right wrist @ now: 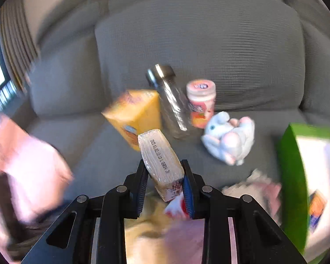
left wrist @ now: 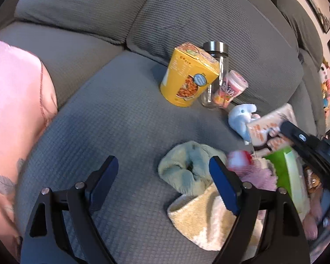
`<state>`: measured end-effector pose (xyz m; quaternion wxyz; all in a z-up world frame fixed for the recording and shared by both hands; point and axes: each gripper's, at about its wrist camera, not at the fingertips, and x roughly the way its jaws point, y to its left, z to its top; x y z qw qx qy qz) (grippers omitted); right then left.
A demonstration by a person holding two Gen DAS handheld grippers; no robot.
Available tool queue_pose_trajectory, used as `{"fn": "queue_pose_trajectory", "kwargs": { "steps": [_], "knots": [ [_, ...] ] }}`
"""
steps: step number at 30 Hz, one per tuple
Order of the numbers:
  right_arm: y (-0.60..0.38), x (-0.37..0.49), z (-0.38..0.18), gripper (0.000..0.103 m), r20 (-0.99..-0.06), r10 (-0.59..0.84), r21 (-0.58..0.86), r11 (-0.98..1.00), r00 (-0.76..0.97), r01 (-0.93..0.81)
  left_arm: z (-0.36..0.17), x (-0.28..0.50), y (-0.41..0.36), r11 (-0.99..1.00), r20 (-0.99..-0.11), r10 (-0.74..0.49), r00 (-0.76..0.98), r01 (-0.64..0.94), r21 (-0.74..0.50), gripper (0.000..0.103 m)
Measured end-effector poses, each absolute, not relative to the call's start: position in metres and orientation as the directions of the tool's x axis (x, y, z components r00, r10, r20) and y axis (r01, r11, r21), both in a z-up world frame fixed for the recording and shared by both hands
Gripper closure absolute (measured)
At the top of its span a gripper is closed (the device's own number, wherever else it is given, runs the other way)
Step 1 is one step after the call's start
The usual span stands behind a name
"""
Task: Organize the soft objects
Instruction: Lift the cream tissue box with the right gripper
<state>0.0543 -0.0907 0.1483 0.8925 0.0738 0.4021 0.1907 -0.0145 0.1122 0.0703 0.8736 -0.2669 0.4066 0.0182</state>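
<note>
Pinching a plastic-wrapped tissue pack [right wrist: 161,165] near its lower end, the right gripper [right wrist: 165,187] has its pads pressed against both long sides, and the pack sticks up and forward from the jaws at a slant. No earlier view is on hand, so only this grip can be judged. Because a wrapped pack is slippery and squashy, I would keep the squeeze steady and lift slowly, clear of the yellow box [right wrist: 136,116] and glass jar [right wrist: 169,101] just beyond the fingertips. To the right of those tongs lie a white plush toy [right wrist: 228,138] and a green box [right wrist: 305,176]; a soft landing spot away from the hard containers seems the sensible goal. The left gripper [left wrist: 162,176] is spread wide with nothing between its fingers, hovering over bare sofa cushion [left wrist: 112,118], with a green towel [left wrist: 184,169] just beside its right finger, likely the next soft item.
</note>
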Motion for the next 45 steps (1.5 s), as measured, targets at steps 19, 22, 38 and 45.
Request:
{"fn": "queue_pose_trajectory", "kwargs": {
  "steps": [19, 22, 38, 45],
  "knots": [
    [-0.138, 0.043, 0.09, 0.039, -0.828, 0.301, 0.29, 0.952, 0.473, -0.098, 0.056, -0.008, 0.063, 0.852, -0.708, -0.392, 0.588, -0.058, -0.52, 0.047],
    [-0.135, 0.056, 0.105, 0.039, -0.821, 0.317, 0.294, 0.948, 0.475, -0.126, 0.059, 0.002, 0.05, 0.828, -0.675, -0.449, 0.585, -0.011, -0.56, 0.049],
    [-0.111, 0.081, 0.052, 0.063, -0.847, 0.4, 0.359, 0.916, 0.35, -0.178, 0.026, 0.033, 0.011, 0.807, -0.688, -0.531, 0.494, 0.046, -0.589, 0.056],
    [-0.113, 0.074, 0.06, 0.063, -0.815, 0.436, 0.388, 0.9, 0.381, -0.199, 0.037, 0.026, 0.009, 0.828, -0.686, -0.497, 0.532, 0.054, -0.558, 0.059]
  ]
}}
